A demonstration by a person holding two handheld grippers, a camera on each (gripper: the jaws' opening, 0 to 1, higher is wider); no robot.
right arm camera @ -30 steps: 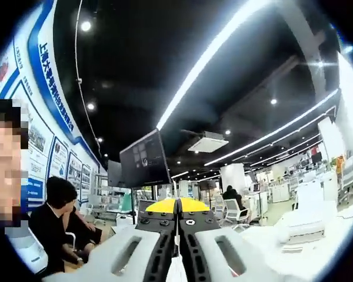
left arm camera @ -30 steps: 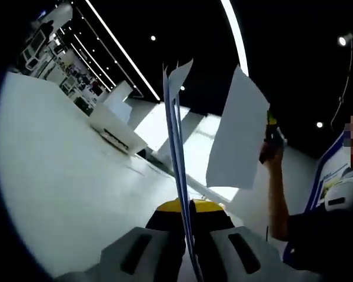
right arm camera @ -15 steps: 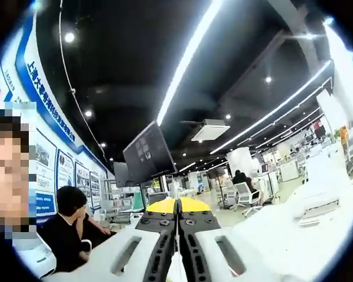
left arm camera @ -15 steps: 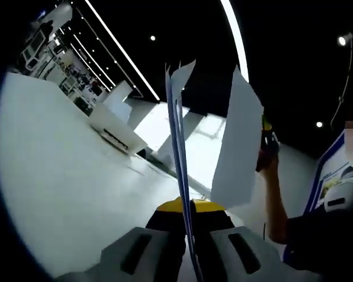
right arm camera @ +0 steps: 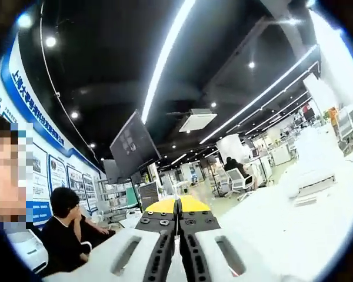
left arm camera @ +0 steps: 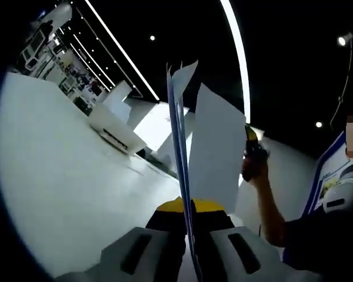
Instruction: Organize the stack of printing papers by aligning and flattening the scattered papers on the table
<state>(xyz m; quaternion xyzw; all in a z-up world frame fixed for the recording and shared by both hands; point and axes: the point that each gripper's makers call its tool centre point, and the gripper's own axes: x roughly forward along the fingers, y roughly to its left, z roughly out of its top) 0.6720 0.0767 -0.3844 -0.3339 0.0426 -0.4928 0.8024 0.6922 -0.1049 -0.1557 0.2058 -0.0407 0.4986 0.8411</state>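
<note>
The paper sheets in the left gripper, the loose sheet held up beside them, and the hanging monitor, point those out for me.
paper sheets [left arm camera: 177, 147]: left gripper view, their thin edge above the jaws.
loose sheet [left arm camera: 215, 147]: left gripper view, middle of its white face.
hanging monitor [right arm camera: 131, 145]: right gripper view, centre of the dark screen.

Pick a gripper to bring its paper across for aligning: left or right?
Probably right. It carries one sheet beside the left gripper, which clamps several sheets upright above the table.
</note>
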